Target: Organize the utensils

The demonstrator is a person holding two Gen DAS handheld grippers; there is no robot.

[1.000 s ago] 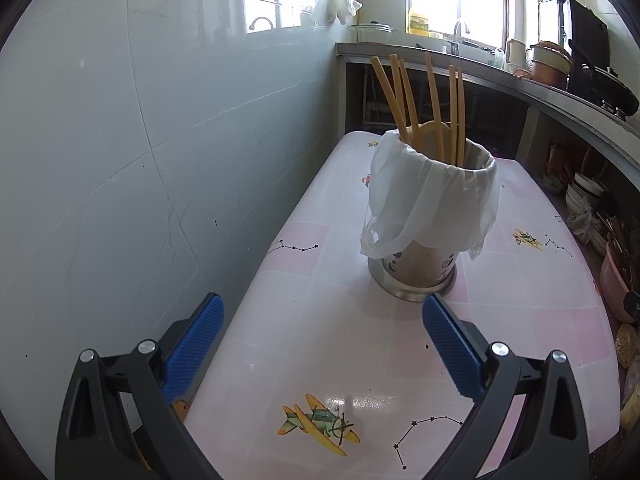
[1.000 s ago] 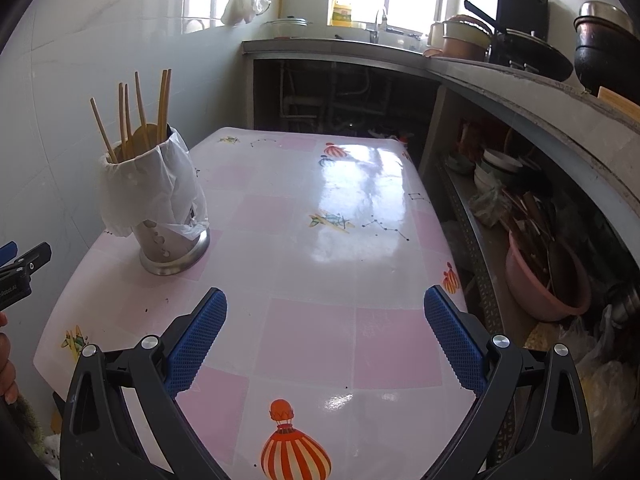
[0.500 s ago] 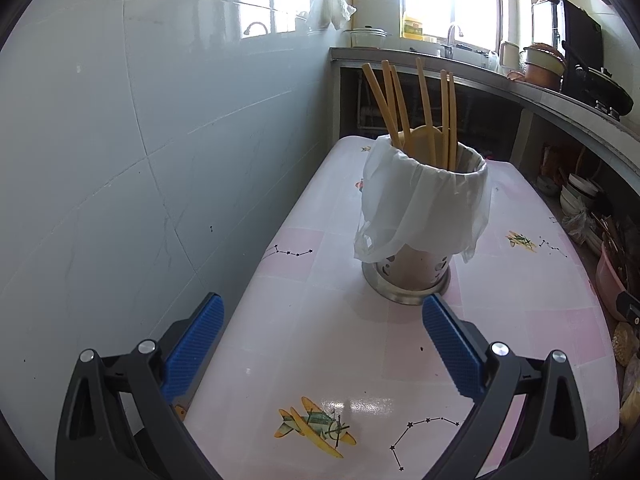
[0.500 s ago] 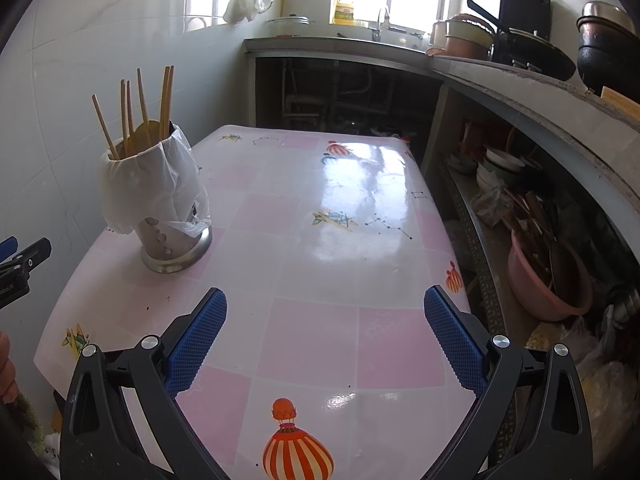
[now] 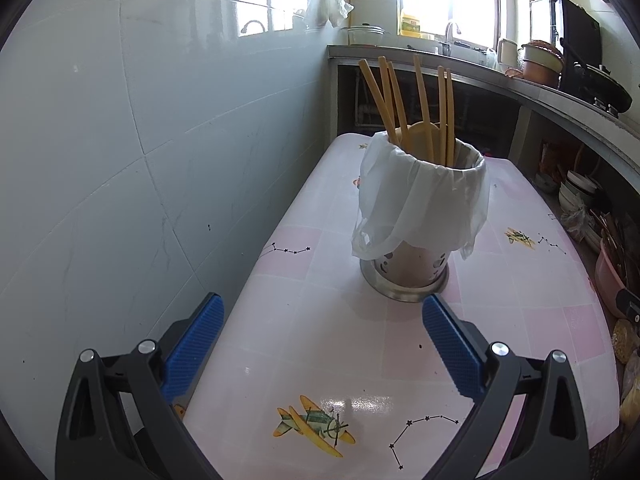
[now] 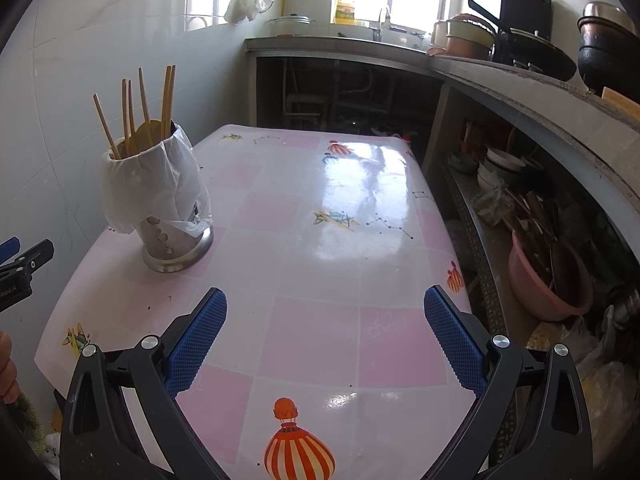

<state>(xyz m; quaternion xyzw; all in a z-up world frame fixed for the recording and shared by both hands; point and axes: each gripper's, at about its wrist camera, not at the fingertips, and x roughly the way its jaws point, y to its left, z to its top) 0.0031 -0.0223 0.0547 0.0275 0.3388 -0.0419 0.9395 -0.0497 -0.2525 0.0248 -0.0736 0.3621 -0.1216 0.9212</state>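
A steel utensil holder (image 5: pixel 408 268) lined with a white plastic bag (image 5: pixel 420 204) stands on the pink table (image 5: pixel 320 340) near the wall. Several wooden chopsticks (image 5: pixel 420 108) and a wooden spoon stand upright in it. My left gripper (image 5: pixel 320 340) is open and empty, just short of the holder. In the right wrist view the same holder (image 6: pixel 176 248) with its chopsticks (image 6: pixel 144 112) sits at the left, and my right gripper (image 6: pixel 324 332) is open and empty over the table's near part, well to the holder's right.
A white tiled wall (image 5: pixel 120 160) runs along the table's left edge. To the right a counter (image 6: pixel 520 84) carries pots, with shelves of bowls and a pink basin (image 6: pixel 548 280) below. The left gripper's tip (image 6: pixel 24 264) and a hand (image 6: pixel 8 364) show at the left edge.
The left gripper has drifted slightly, so the holder sits a little lower and further left in its view. The right gripper has edged forward a touch. Both stay open.
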